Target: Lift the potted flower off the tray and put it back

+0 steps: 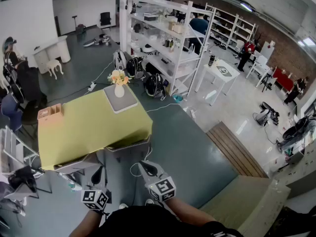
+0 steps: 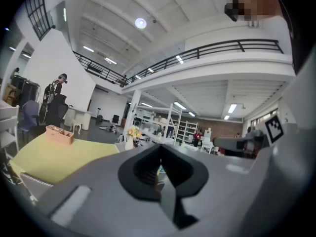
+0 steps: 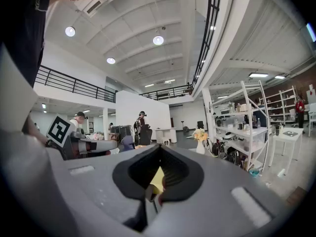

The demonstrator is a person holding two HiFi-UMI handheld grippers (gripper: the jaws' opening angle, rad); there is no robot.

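Potted flower is standing upright in its white vase on the grey tray, at the far end of the yellow table. So why are both grippers hanging so far back? (OP)

My guess is the reach just hasn't started. The left gripper and right gripper hang side by side off the table's near edge, well apart from the tray, pointing roughly level toward it. Both have their jaws pressed together with nothing in them, so at least 1 of the 2 needs to spread before it can take the vase. Lift's not done yet. (reply)
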